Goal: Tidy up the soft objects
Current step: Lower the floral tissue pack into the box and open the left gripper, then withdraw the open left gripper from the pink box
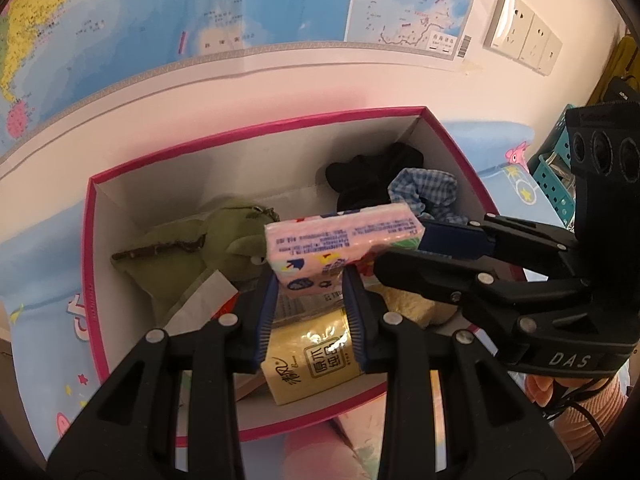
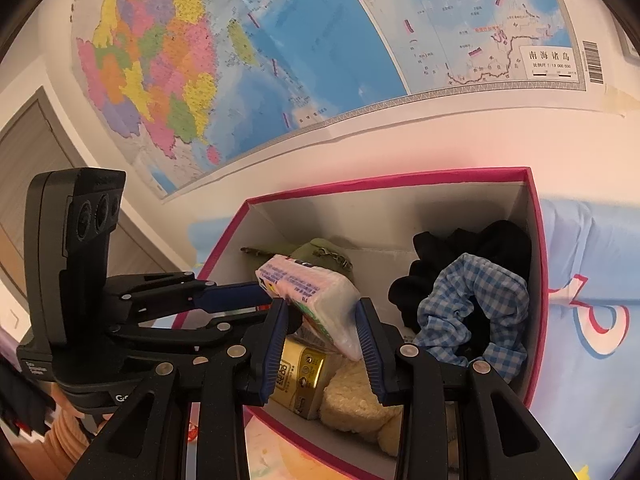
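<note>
Left wrist: both hand-held grippers, left (image 1: 310, 280) and right (image 2: 320, 312), pinch one tissue pack (image 1: 340, 240). It hangs over the box (image 1: 256, 128).

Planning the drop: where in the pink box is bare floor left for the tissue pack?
Little. Pink tissue pack, held by both grippers, hangs over the pink box. Bare strip along the back wall between green plush and black cloth. Crowded: yellow tissue pack in front, gingham scrunchie on the right.
</note>
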A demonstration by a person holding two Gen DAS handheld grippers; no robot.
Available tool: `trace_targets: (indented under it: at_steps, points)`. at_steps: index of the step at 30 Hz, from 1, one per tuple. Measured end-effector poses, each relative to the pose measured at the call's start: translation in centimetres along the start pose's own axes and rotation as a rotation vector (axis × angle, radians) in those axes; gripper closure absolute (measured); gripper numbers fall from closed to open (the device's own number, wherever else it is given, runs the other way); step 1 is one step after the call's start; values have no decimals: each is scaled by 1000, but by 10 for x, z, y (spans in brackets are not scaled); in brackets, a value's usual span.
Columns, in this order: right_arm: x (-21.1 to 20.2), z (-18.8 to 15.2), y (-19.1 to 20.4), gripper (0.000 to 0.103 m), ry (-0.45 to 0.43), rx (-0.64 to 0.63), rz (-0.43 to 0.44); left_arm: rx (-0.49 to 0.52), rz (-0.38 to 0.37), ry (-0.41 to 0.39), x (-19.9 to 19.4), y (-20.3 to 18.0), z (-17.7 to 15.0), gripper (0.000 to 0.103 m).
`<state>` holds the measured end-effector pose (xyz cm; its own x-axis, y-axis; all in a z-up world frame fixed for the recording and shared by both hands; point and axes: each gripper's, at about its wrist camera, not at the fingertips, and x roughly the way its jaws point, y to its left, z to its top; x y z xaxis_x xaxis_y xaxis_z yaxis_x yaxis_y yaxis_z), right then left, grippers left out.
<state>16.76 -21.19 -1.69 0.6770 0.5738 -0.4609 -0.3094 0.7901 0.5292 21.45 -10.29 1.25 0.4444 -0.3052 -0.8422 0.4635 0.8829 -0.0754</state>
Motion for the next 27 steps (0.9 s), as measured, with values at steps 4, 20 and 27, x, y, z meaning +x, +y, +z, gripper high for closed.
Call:
trace_targets:
  at_steps: [4, 20, 27]
  points:
    - [0, -1, -1, 65, -12, 9, -2, -19, 15, 0, 0, 2, 1, 66]
    - [-58, -44, 33, 21, -119, -154, -91, -23, 135, -334, -93, -4, -58, 3]
    - [-85, -96, 64, 0, -154, -281, -176, -100, 202, -315, -92, -2, -118, 0]
